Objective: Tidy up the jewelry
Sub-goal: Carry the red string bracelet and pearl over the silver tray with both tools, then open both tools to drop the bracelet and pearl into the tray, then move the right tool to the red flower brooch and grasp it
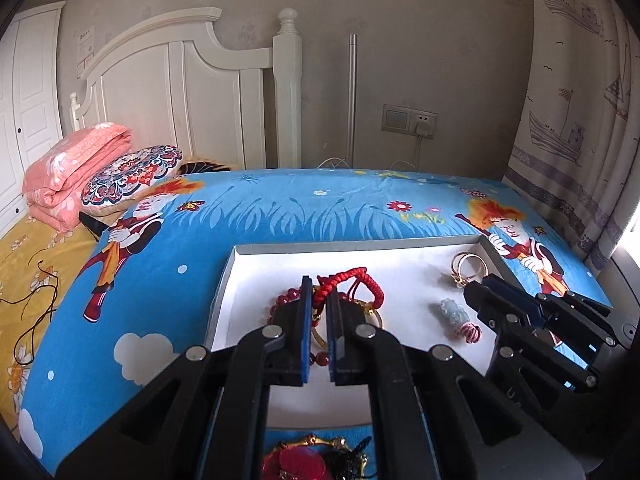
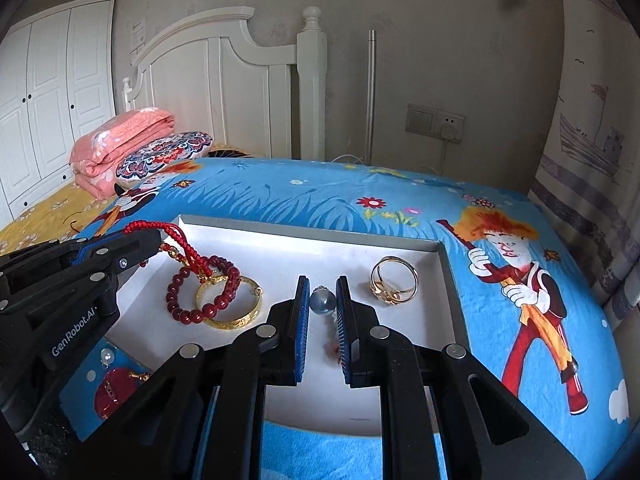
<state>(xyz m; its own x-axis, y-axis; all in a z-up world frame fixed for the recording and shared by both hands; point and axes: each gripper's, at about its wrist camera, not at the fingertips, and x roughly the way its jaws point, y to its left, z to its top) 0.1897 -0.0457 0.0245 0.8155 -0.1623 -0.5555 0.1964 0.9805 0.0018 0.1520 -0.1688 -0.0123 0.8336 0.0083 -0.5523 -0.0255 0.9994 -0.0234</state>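
A white tray (image 2: 444,276) lies on the blue cartoon blanket. My left gripper (image 1: 319,286) is shut on a red braided cord bracelet (image 1: 352,282), lifting it at the tray's left side; it also shows in the right wrist view (image 2: 176,240). Under it lie a red bead bracelet (image 2: 188,312) and a gold bangle (image 2: 236,316). My right gripper (image 2: 322,284) stands narrowly open over a pale jade pendant (image 1: 454,310), whose blue-grey bead (image 2: 322,303) sits between the fingers. Gold rings (image 2: 394,280) lie at the tray's right.
A red ornament (image 2: 110,394) and a small pearl piece (image 2: 106,356) lie on the blanket in front of the tray's left corner. A folded pink quilt (image 1: 76,168) and patterned pillow (image 1: 132,172) lie by the headboard. A curtain (image 1: 580,120) hangs at right.
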